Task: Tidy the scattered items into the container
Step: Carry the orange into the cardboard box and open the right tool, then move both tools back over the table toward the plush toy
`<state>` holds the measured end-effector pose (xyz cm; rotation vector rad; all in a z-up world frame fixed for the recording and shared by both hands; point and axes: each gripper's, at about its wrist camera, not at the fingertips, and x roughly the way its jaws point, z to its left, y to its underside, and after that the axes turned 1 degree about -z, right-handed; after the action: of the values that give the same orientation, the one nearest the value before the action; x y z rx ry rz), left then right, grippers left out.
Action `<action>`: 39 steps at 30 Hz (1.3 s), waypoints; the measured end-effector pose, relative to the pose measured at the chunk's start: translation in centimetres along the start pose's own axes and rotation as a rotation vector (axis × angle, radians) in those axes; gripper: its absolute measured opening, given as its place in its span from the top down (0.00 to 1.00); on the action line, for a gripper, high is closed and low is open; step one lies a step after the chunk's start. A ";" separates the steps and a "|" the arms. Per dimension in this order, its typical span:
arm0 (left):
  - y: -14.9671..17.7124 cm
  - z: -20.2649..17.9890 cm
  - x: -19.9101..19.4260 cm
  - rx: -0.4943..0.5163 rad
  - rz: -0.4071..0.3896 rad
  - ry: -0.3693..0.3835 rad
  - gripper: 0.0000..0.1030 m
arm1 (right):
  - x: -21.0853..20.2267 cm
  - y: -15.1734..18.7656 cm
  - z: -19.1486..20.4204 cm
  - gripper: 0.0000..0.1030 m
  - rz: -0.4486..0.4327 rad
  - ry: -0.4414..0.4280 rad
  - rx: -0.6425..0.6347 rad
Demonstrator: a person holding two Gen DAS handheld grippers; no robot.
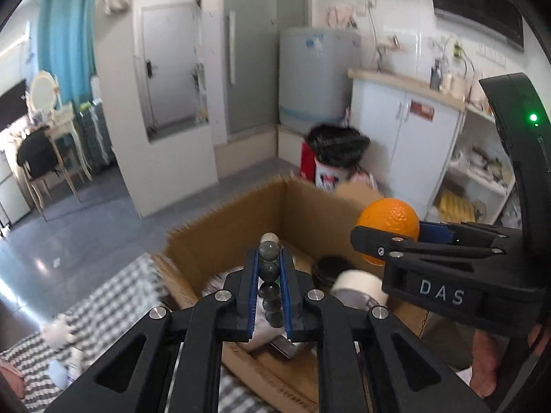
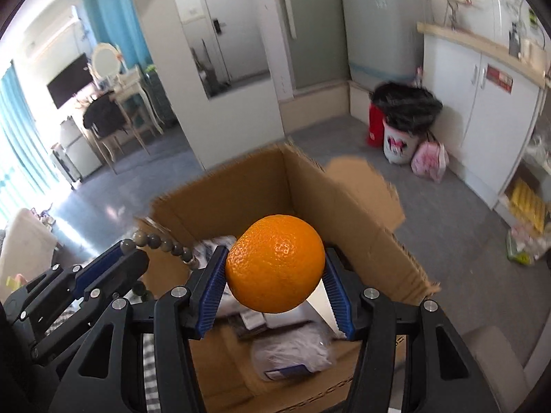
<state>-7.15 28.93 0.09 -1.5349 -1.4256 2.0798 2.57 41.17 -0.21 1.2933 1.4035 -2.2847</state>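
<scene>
An open cardboard box (image 1: 241,213) (image 2: 347,206) sits on the floor below both grippers. My left gripper (image 1: 269,258) (image 2: 131,251) is shut on a string of dark grey beads (image 1: 269,268) (image 2: 162,242), held over the box's near left part. My right gripper (image 2: 275,268) (image 1: 385,241) is shut on an orange (image 2: 275,263) (image 1: 389,220), held above the box's middle. Inside the box lie a roll of white tape (image 1: 358,284), a dark round thing (image 1: 327,268), a plastic-wrapped packet (image 2: 292,351) and printed papers.
A black-and-white checked rug (image 1: 103,296) lies left of the box with small items on it. A bin with a black bag (image 2: 403,117) and a pink bag (image 2: 430,161) stand by white cabinets (image 2: 482,103). Grey floor stretches beyond the box.
</scene>
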 end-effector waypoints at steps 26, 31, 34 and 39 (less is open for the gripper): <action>4.2 13.9 -9.4 -0.256 -0.066 -0.389 0.00 | -1.9 -0.5 3.6 0.25 -0.095 -0.128 0.022; 8.5 20.2 -12.5 -0.349 -0.028 -0.507 0.00 | -2.0 0.2 8.9 0.25 -0.093 -0.186 -0.059; 11.2 22.4 -13.1 -0.382 0.007 -0.561 0.00 | -1.2 1.2 12.8 0.25 -0.068 -0.223 -0.116; 15.2 24.8 -12.7 -0.406 0.075 -0.555 0.00 | 0.3 2.7 19.1 0.25 -0.025 -0.276 -0.222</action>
<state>-16.18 -1.25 -3.49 -1.1767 -2.1159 2.5056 -7.35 24.67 1.34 0.8628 1.5263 -2.1471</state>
